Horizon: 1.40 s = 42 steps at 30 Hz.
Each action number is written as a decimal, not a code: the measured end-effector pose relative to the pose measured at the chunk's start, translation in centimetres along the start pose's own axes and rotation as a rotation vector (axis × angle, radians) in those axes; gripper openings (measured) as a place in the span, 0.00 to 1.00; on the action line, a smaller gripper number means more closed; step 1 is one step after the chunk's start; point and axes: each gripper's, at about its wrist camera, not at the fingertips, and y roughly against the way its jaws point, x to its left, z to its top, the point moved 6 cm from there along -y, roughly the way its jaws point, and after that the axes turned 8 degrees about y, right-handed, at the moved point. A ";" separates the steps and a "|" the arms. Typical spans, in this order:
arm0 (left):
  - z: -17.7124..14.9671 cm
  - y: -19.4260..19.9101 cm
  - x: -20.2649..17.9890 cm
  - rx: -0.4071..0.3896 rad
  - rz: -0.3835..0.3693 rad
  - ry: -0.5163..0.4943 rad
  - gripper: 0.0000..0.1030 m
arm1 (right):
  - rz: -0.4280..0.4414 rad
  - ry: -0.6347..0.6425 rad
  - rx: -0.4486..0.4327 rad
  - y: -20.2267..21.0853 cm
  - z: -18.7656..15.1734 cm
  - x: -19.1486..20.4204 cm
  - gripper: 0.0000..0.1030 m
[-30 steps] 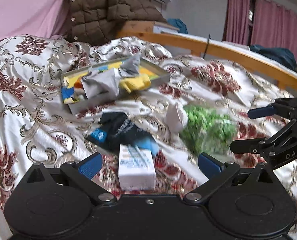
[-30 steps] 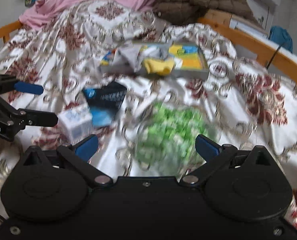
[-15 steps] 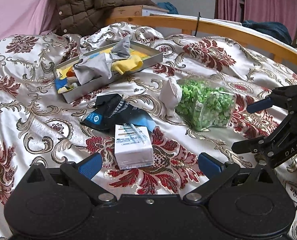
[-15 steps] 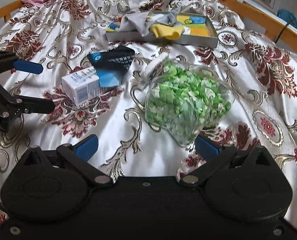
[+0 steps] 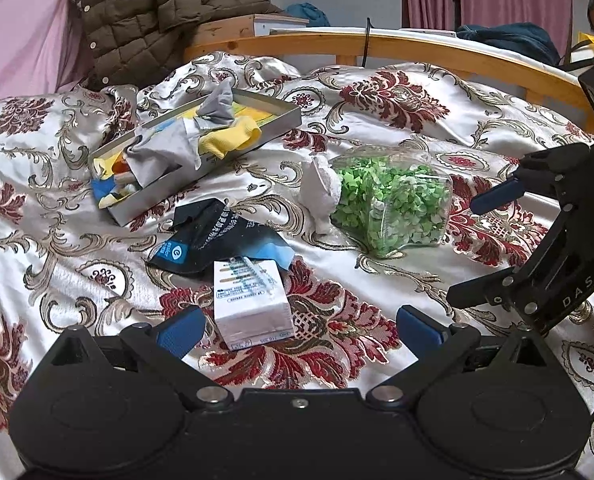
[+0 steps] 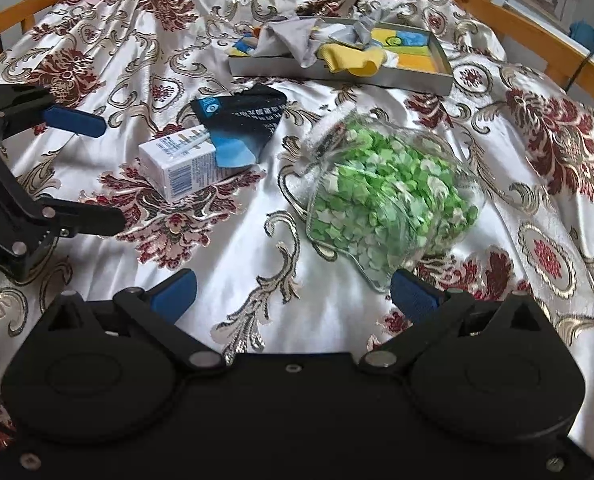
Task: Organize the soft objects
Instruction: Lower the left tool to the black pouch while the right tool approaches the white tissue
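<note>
A grey box lid tray (image 5: 285,118) (image 6: 443,76) holds grey cloth (image 5: 165,152) (image 6: 293,36) and a yellow cloth (image 5: 233,138) (image 6: 349,60). Nearer lie a black and blue pouch (image 5: 213,240) (image 6: 241,120), a white carton (image 5: 249,304) (image 6: 185,164) and a clear jar of green bits (image 5: 393,200) (image 6: 389,204) with a white lid, on its side. My left gripper (image 5: 301,328) (image 6: 97,172) is open, empty, with the carton just ahead between its fingers. My right gripper (image 6: 293,292) (image 5: 485,248) is open, empty, right before the jar.
All rests on a bed with a white, red and gold patterned quilt (image 5: 397,96) (image 6: 257,240). A wooden bed rail (image 5: 417,46) (image 6: 537,32) runs behind. A brown puffer jacket (image 5: 149,12) and pink fabric (image 5: 17,32) lie at the head end.
Both grippers have tilted down and come closer to the bed. The carton and jar now sit lower and larger in view. Both stay open and empty.
</note>
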 end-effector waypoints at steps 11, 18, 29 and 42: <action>0.9 -0.5 1.1 -0.012 0.034 0.001 0.99 | 0.016 0.065 -0.024 0.4 2.4 0.2 0.99; 2.5 -1.0 2.3 -0.049 0.058 0.050 0.99 | 0.008 0.141 -0.049 1.0 4.3 0.2 0.99; 4.4 -2.4 4.7 -0.087 0.099 0.129 0.99 | 0.000 0.253 -0.062 0.8 8.8 0.0 0.99; 6.9 -7.2 9.7 -0.061 0.074 0.311 0.99 | -0.034 0.239 0.002 -5.5 17.0 -5.0 0.99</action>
